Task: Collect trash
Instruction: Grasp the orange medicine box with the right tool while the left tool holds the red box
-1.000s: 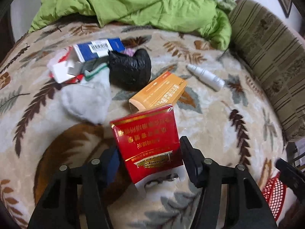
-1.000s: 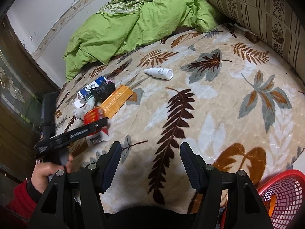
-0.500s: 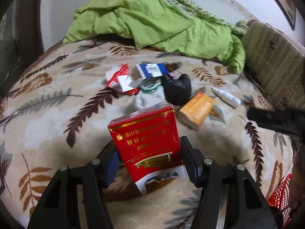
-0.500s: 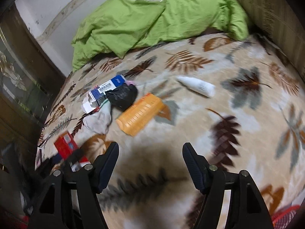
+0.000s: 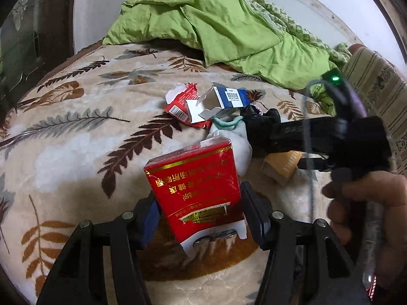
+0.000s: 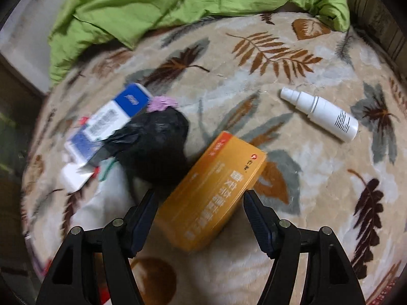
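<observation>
My left gripper [image 5: 199, 212] is clenched on the red pack [image 5: 195, 193], lifted above the bed [image 5: 76, 139]. My right gripper [image 6: 199, 209] has just been widening; it hangs released over the orange box [image 6: 213, 193], which lies between its fingers, untouched, just beside the black bag [image 6: 155, 145].

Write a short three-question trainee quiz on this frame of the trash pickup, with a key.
1. True or false: the left gripper is empty.
2. Which item lies between the right gripper's open jaws? A white spray bottle, B orange box, C black bag.
3. Fill in: the blue-and-white box lies on the ___ side of the black bag in the right wrist view.

Key: 1 false, it grips a red box; 2 B; 3 left.
</observation>
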`<action>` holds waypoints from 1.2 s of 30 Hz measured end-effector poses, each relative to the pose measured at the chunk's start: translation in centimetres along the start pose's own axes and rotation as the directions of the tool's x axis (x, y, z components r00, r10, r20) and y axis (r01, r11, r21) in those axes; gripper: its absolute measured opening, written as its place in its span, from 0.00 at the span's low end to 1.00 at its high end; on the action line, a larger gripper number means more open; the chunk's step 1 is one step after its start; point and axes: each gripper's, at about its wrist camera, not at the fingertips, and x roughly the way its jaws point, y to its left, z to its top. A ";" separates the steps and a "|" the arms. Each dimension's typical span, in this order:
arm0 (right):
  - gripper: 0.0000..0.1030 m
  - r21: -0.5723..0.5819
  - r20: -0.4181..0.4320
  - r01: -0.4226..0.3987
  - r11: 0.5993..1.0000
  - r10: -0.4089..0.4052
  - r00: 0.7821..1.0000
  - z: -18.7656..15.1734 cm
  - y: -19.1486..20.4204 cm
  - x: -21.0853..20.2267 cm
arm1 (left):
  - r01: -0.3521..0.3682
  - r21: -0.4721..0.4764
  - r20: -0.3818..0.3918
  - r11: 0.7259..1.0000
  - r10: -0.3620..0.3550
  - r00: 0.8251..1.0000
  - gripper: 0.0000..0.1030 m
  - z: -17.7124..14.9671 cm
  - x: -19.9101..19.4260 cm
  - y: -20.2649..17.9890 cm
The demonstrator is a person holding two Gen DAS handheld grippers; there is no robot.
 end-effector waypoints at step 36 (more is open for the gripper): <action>0.58 -0.178 0.093 -0.059 0.982 0.077 0.993 -6.3 -2.1 -4.8 | 0.012 0.068 0.002 0.998 -0.012 1.000 0.57 -0.8 -0.4 -1.6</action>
